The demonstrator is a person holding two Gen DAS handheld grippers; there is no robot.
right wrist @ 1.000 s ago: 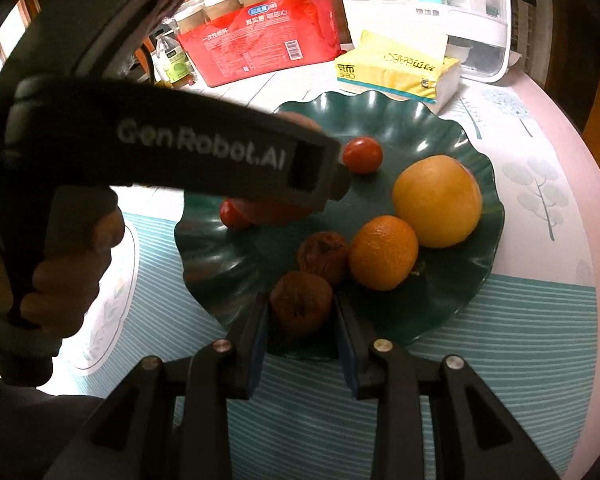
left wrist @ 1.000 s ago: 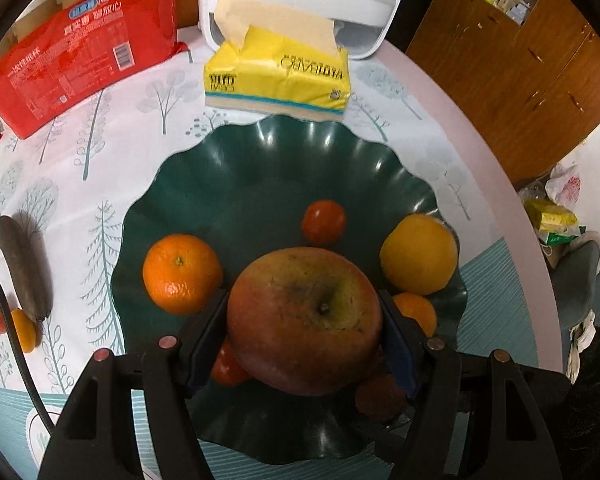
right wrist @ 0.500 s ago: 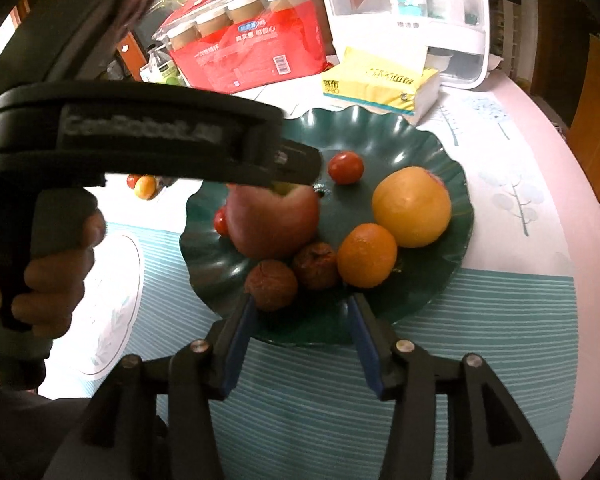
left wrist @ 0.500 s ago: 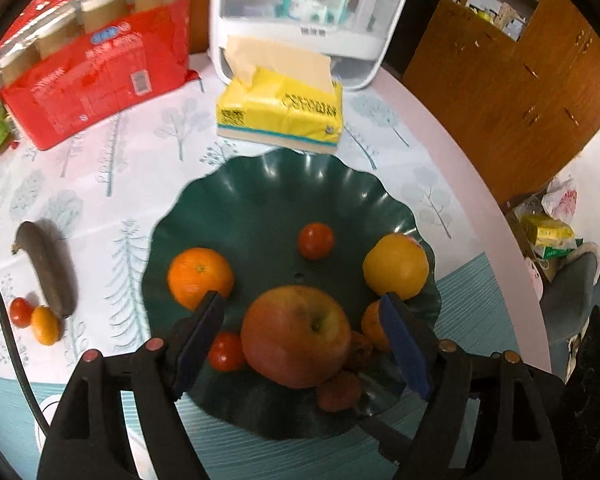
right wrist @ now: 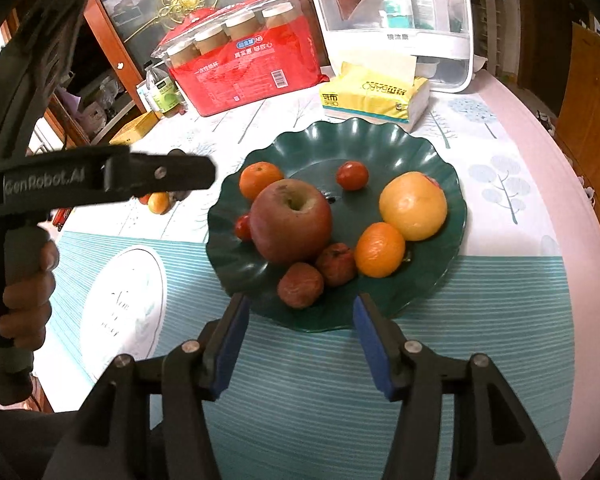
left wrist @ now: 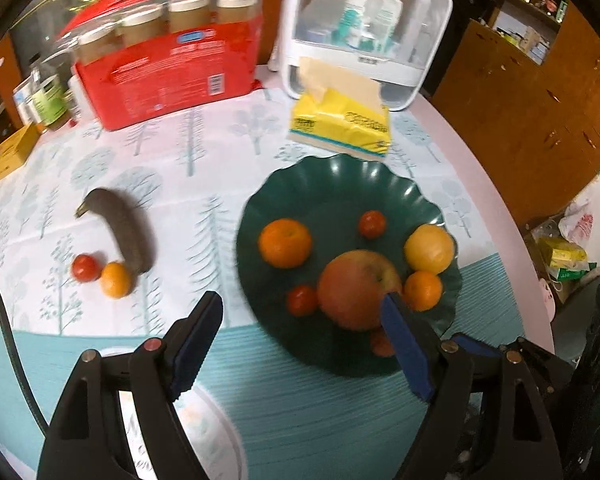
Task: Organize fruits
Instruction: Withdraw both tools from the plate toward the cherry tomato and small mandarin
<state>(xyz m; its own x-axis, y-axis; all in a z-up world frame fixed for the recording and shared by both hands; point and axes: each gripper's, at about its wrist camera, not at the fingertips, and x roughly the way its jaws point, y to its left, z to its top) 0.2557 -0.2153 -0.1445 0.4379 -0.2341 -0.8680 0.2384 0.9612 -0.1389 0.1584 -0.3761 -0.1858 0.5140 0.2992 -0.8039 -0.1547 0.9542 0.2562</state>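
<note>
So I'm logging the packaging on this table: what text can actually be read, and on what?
"GenRobot.AI": on the arm of the left gripper, seen from the right wrist.
"一次性纸杯": on the red paper cup pack.
Blue oval logo and barcode on that pack: too small to read.
Black lettering on the yellow tissue pack: upside down, not legible.
Grey label on the white storage box: too blurred.
Script on the white round mat: illegible.

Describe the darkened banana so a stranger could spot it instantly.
Start at the green scalloped plate of fruit, then look left onto the tree-print tablecloth. The banana lies there, beside a small tomato and small orange: long, curved, brown-black.
</note>
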